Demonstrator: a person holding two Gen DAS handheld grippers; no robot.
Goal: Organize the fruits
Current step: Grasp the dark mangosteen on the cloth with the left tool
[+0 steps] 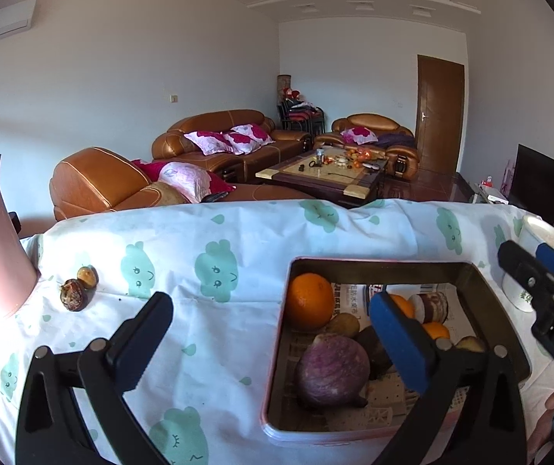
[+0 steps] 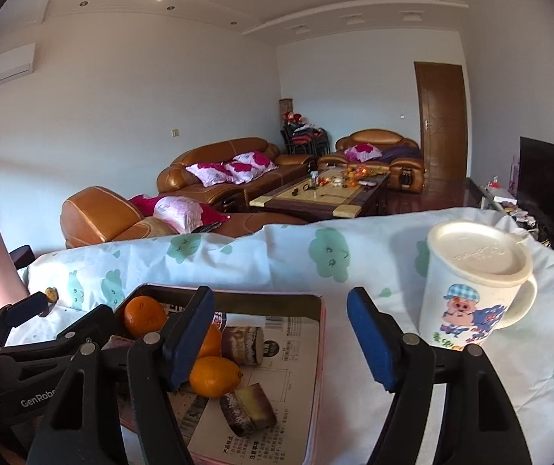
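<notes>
Left tool gapes empty, angled down over the tray.

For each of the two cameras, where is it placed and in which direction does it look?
Left wrist: on the left gripper, facing the pink tin of fruit; its open jaws show, and the right gripper.
Right wrist: on the right gripper, facing the lidded mug; open jaws, and the left gripper.
Shared: tin, mug, the sofas.
</notes>
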